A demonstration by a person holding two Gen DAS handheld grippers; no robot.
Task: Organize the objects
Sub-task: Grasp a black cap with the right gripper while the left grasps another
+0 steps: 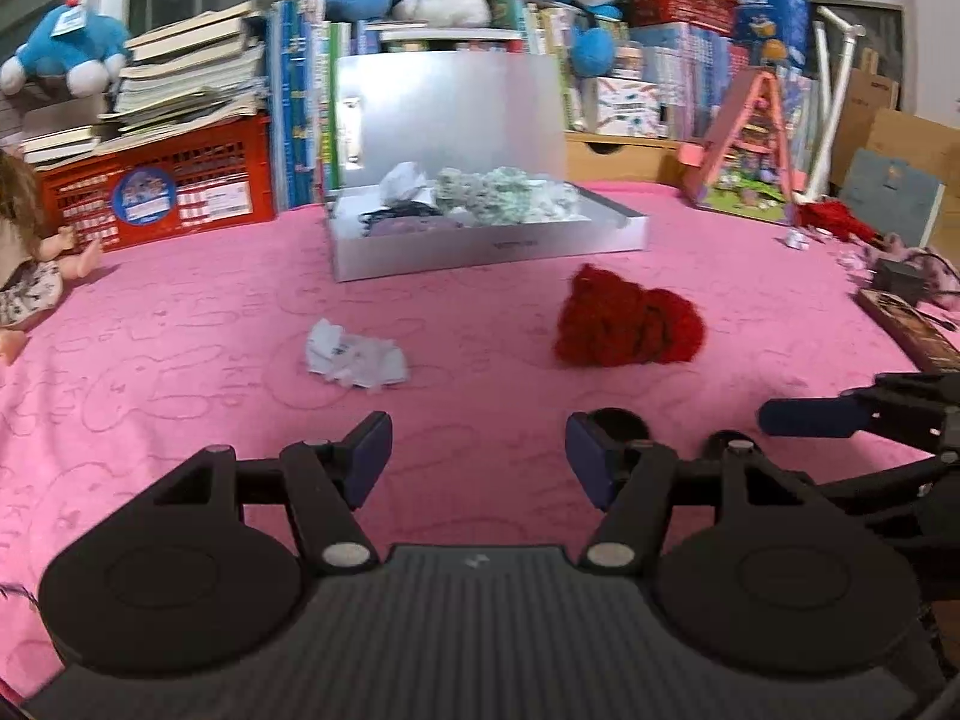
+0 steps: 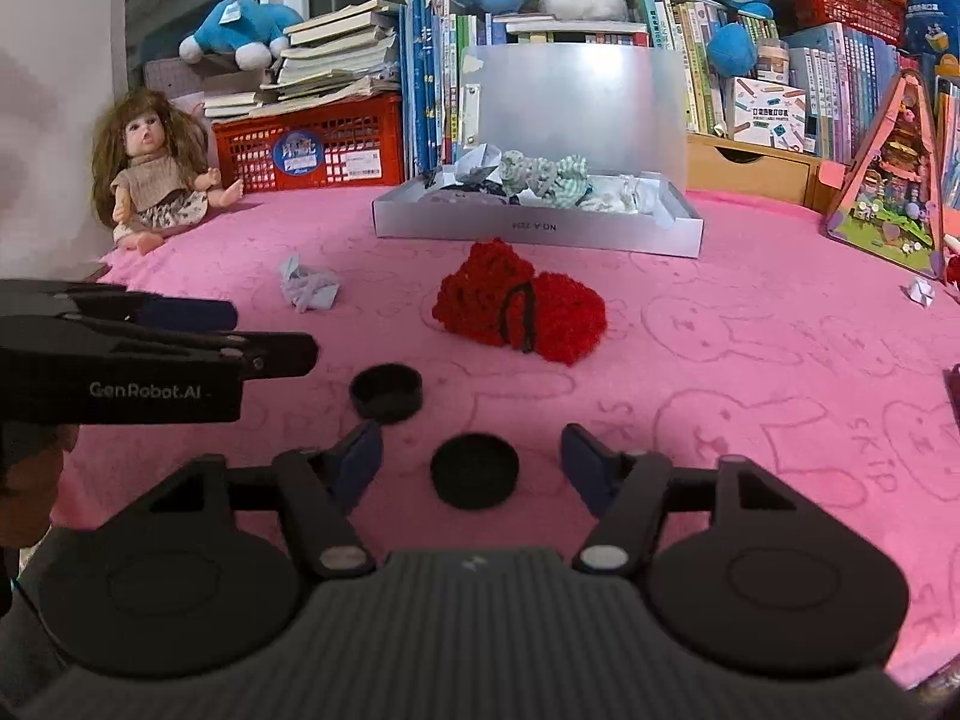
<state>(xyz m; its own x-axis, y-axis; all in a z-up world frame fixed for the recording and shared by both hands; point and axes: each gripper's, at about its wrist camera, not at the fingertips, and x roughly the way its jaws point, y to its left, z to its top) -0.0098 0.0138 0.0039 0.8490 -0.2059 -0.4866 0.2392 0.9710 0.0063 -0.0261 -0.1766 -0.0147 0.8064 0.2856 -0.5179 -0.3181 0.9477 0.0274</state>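
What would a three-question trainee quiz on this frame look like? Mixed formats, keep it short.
1. True or false: the silver box has its lid shut.
2. What lies between the right gripper fingers? A) red yarn bundle B) black cap C) crumpled paper
3. Fill in: the doll sits beside the red ____.

Key: 1 false, the lid stands open. 2 B, untouched by the pads. 3 crate.

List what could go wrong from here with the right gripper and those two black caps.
1. The black cap lies flat between the right gripper fingers without touching them; closing on its low rim may make it slip.
2. The left gripper sits beside the open cap and could knock it.
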